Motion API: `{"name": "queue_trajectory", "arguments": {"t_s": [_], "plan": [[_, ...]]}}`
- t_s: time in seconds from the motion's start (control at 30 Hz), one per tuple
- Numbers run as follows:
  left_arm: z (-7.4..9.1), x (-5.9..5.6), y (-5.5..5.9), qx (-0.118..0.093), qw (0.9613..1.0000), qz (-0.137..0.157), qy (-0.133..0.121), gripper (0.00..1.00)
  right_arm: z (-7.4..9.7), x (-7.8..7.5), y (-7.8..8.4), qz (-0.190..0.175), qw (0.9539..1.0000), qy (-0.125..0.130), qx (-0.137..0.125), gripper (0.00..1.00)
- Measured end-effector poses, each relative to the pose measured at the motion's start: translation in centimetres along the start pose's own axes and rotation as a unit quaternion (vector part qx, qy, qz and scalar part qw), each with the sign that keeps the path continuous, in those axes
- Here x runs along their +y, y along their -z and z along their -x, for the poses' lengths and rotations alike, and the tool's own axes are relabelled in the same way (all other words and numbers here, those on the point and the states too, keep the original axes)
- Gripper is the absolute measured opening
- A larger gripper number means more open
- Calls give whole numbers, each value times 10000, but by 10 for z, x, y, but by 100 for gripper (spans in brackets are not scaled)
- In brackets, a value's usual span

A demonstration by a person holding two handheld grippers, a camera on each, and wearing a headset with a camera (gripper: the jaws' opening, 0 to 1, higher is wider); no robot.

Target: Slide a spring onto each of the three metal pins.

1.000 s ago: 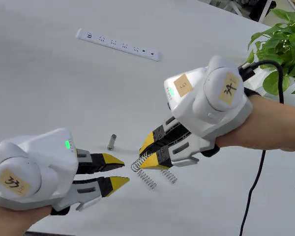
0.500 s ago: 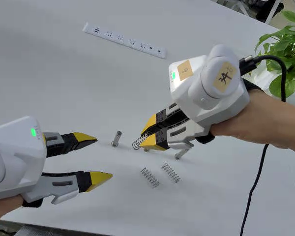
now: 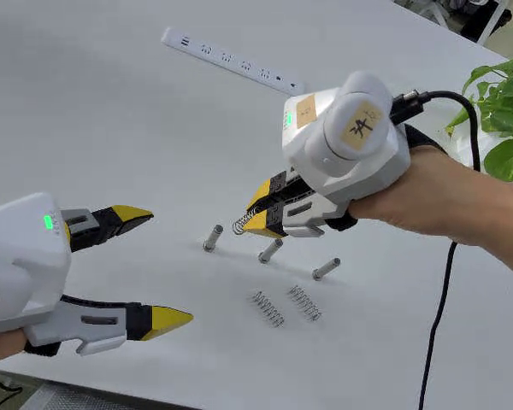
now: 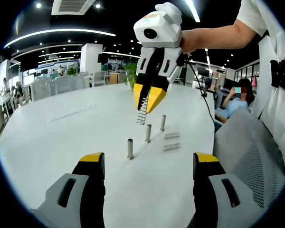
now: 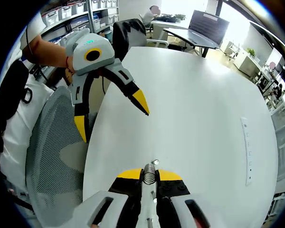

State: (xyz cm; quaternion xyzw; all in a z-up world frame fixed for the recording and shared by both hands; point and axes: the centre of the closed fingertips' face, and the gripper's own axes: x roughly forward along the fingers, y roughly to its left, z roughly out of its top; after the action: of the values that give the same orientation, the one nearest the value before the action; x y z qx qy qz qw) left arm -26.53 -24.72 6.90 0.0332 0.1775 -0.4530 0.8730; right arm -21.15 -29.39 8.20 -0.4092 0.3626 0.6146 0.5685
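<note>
Three short metal pins stand upright in a row on the white table: left pin (image 3: 213,237), middle pin (image 3: 271,250), right pin (image 3: 326,269). Two loose springs (image 3: 268,308) (image 3: 304,302) lie just in front of them. My right gripper (image 3: 255,219) is shut on a third spring (image 3: 242,225), which hangs above the table between the left and middle pins. In the left gripper view that spring (image 4: 142,114) dangles over the middle pin (image 4: 148,133). My left gripper (image 3: 158,266) is wide open to the left of the pins, holding nothing.
A white power strip (image 3: 235,61) lies at the far side of the table. A green plant (image 3: 509,111) stands at the right edge, and a black cable (image 3: 440,325) trails from the right gripper. A grey mesh chair (image 4: 256,156) sits beside the table.
My right gripper has risen from the table with one spring and now holds it over the pins. My left gripper has drawn back to the left and opened wider.
</note>
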Motion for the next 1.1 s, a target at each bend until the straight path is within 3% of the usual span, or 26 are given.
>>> {"name": "queue_trajectory", "arguments": {"t_s": [0.2, 0.43, 0.5, 1.1], "plan": [[-1, 2, -2, -163, 9998, 94, 63, 86, -11, -6, 0, -9, 10000, -29, 77, 7], [-5, 2, 0, -213, 9995, 167, 172, 90, -22, -11, 1, 25, 9998, -47, 181, 7], [-5, 3, -2, -311, 9992, 168, 170, 93, -28, -13, 1, 16, 9998, -61, 194, 7], [-5, 0, 3, -390, 9985, 313, 241, 96, -38, -14, 3, 136, 9989, -163, 414, 7]]}}
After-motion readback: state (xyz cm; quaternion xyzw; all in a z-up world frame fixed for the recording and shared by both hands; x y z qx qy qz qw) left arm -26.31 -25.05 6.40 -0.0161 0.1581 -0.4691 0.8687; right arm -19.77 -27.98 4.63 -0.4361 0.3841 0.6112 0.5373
